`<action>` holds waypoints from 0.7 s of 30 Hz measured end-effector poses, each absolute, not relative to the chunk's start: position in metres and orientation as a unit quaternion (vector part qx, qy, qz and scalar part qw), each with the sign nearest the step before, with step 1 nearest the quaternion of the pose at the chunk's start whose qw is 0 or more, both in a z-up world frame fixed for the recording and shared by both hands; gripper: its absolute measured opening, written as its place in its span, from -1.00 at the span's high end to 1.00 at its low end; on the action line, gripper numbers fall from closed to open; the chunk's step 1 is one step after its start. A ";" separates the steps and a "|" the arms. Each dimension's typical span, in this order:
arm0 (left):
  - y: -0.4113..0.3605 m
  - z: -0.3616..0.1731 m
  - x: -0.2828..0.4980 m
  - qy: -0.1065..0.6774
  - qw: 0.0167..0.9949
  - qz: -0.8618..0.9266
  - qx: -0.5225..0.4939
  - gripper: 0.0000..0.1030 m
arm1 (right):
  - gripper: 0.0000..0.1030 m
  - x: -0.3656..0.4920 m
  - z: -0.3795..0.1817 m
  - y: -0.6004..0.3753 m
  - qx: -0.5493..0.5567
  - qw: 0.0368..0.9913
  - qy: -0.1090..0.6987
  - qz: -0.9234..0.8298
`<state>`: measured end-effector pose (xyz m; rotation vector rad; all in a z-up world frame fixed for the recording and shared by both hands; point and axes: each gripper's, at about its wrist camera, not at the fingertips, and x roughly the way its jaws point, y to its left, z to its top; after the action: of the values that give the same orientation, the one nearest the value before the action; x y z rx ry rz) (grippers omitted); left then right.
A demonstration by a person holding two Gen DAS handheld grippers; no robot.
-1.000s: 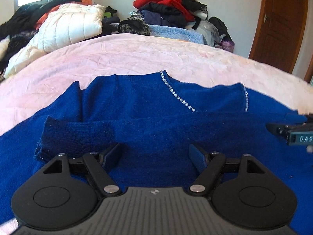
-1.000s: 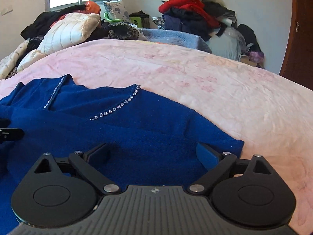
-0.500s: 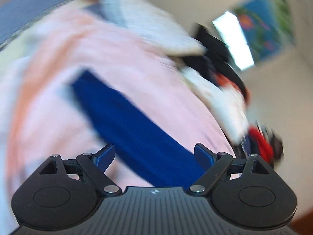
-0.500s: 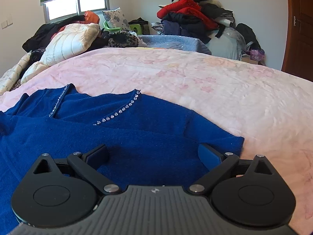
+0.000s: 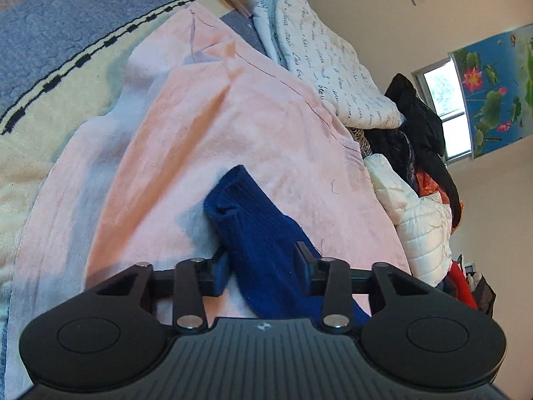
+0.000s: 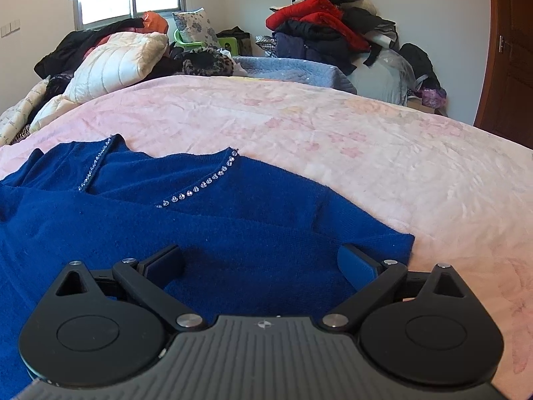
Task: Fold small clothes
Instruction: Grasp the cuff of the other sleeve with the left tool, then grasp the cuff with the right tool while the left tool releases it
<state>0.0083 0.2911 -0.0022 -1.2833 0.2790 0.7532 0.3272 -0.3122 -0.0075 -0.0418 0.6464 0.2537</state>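
Left gripper (image 5: 263,268) straddles the sleeve (image 5: 256,230); right gripper (image 6: 260,263) waits spread over the sweater (image 6: 186,233).

On the pink blanket (image 5: 206,126) our sweater fills the right view's lower left. Its sleeve runs from our left jaws toward frame centre, cuff (image 5: 230,190) farthest, so the left is nearer; whether they pinch it, we cannot tell.

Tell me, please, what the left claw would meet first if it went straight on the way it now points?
The dark blue ribbed knit sleeve cuff: it already lies between the left claw fingers and runs ahead. Beyond its end comes the pink plush blanket, though depth is hard to judge in this view.
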 end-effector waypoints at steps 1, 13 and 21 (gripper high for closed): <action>0.292 -0.003 0.007 0.122 0.726 0.344 -0.583 0.33 | -0.91 0.327 -0.008 -0.312 -0.021 0.940 0.317 0.124; 0.227 0.048 0.053 0.125 0.894 0.305 -0.303 0.90 | -0.94 0.327 -0.009 -0.308 -0.030 0.940 0.318 0.116; 0.140 0.036 0.107 0.188 0.951 0.204 -0.136 0.90 | -0.85 0.327 0.018 -0.293 -0.015 0.944 0.320 0.083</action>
<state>0.1068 0.1396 0.0359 -0.2758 0.3817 0.4147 0.3269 -0.2930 0.0183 -0.0315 0.6524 0.1689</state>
